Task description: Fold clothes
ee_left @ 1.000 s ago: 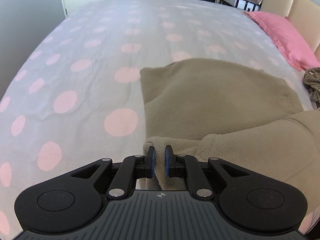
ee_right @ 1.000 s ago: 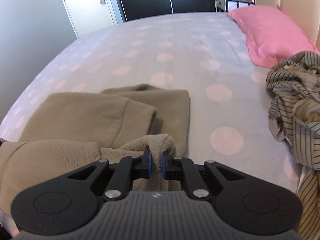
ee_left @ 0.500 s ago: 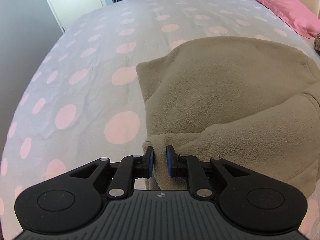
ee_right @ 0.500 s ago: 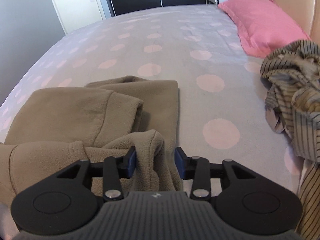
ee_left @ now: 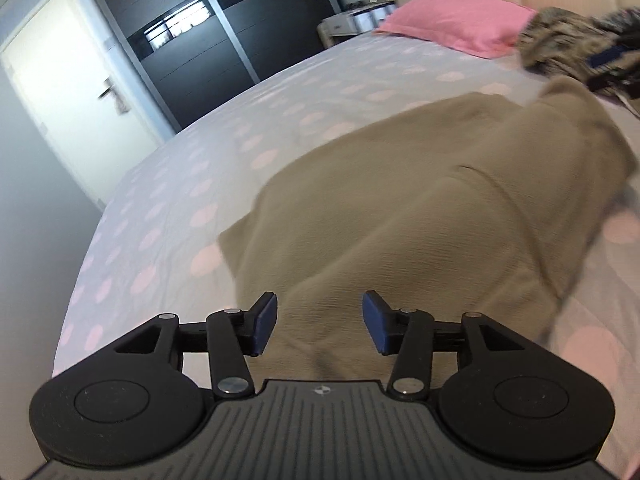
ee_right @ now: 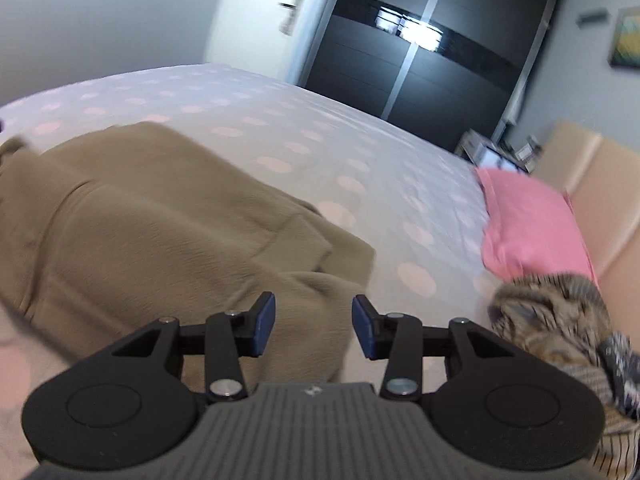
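Note:
A tan fleece garment (ee_left: 420, 216) lies folded over itself on the polka-dot bedspread (ee_left: 192, 184). My left gripper (ee_left: 319, 328) hovers over its near edge, jaws opening, blue pads apart and clear of the cloth. The same garment (ee_right: 160, 220) fills the left of the right wrist view. Over its right-hand near corner my right gripper (ee_right: 313, 327) is opening too, with nothing pinched between its pads. Both views are tilted and blurred by motion.
A pink pillow (ee_left: 460, 28) lies by the beige headboard (ee_right: 592, 184). A striped crumpled garment (ee_right: 568, 320) is heaped to the right of the fleece. A dark wardrobe (ee_right: 420, 48) and a white door (ee_left: 76, 92) stand beyond the bed.
Both grippers have let go of the fleece edge they pinched and opened. Both have rolled and drawn back, so the garment now lies flat on the bed.

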